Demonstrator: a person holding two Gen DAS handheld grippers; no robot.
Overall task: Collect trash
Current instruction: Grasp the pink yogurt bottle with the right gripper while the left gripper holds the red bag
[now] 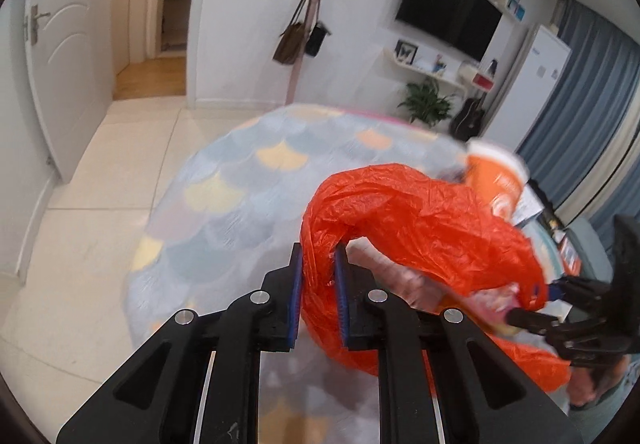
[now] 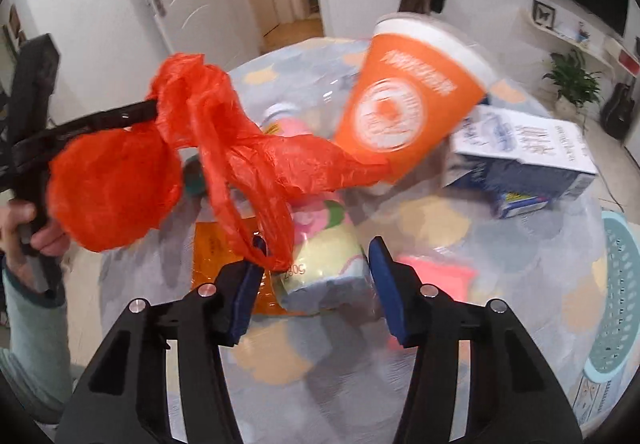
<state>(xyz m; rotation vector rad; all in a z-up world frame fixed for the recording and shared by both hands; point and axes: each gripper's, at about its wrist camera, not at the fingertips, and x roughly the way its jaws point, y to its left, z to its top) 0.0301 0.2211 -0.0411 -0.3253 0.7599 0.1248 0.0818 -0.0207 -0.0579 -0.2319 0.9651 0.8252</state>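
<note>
A crumpled red plastic bag hangs above the round table. My left gripper is shut on a bunched part of it. In the right wrist view the bag stretches from the left gripper to my right gripper. The right jaws stand apart, and a bag loop is draped over the left finger only. An orange paper cup is tilted and blurred, with its base at the bag's edge. A pastel wrapped roll lies on the table below the right fingers.
A white-and-blue carton, an orange packet and a pink item lie on the table. A teal basket sits at the right edge. A hand holds the left gripper's handle.
</note>
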